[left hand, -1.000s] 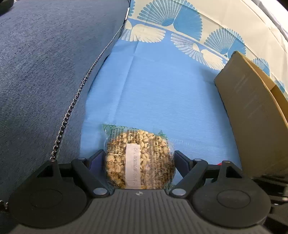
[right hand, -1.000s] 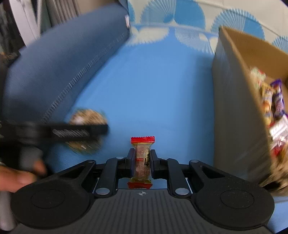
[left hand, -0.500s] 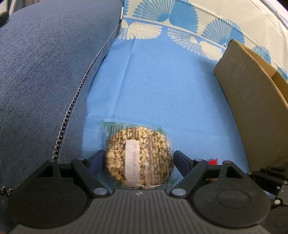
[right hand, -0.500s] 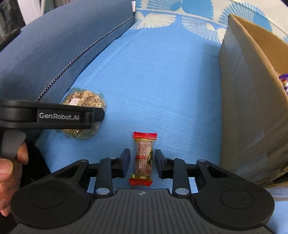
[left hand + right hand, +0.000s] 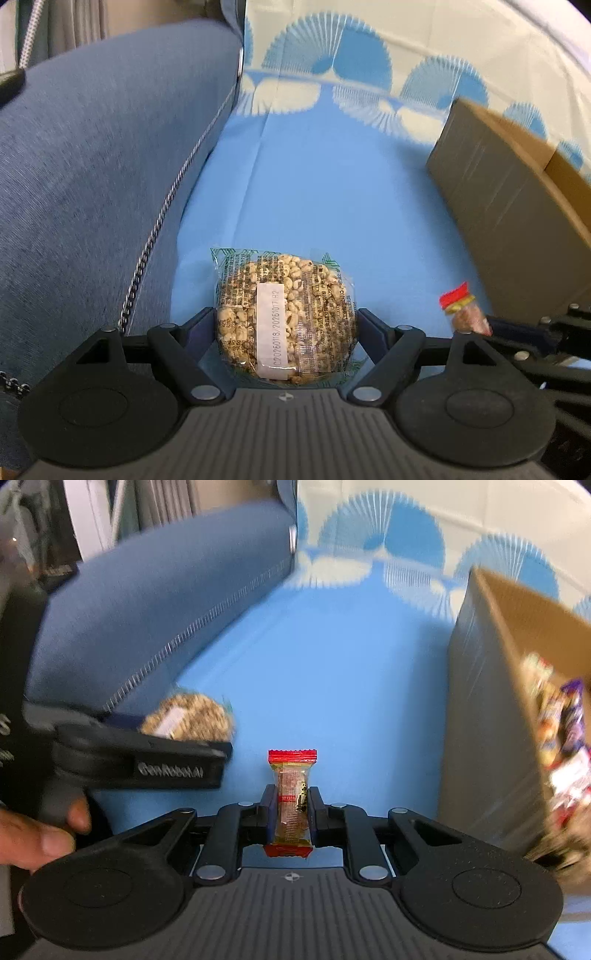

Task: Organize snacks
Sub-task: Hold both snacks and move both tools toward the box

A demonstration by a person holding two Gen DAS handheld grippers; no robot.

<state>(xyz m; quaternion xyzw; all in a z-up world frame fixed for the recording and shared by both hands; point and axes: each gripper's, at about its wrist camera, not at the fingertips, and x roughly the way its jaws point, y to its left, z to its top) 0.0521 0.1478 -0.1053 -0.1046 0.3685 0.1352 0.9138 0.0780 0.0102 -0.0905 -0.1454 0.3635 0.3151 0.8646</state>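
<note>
A round puffed-grain cake in clear wrap (image 5: 286,314) sits between the fingers of my left gripper (image 5: 286,326), whose pads touch its two sides across a wide gap. The right wrist view shows the same cake (image 5: 188,716) behind the left gripper's finger (image 5: 166,764). My right gripper (image 5: 291,806) is closing on a small candy bar with red ends (image 5: 291,775), and its pads press the bar's sides. The bar stands upright and a little above the cloth. In the left wrist view the candy bar (image 5: 461,310) shows at the lower right.
An open cardboard box (image 5: 480,720) stands at the right, with several wrapped snacks (image 5: 554,738) inside. A denim sofa cushion (image 5: 92,184) fills the left. A blue cloth (image 5: 332,203) covers the seat between them. A person's hand (image 5: 37,834) holds the left gripper.
Half a second ago the right jaws stood slightly apart around the candy bar; now they grip it again. The candy bar and right gripper have come into the left wrist view.
</note>
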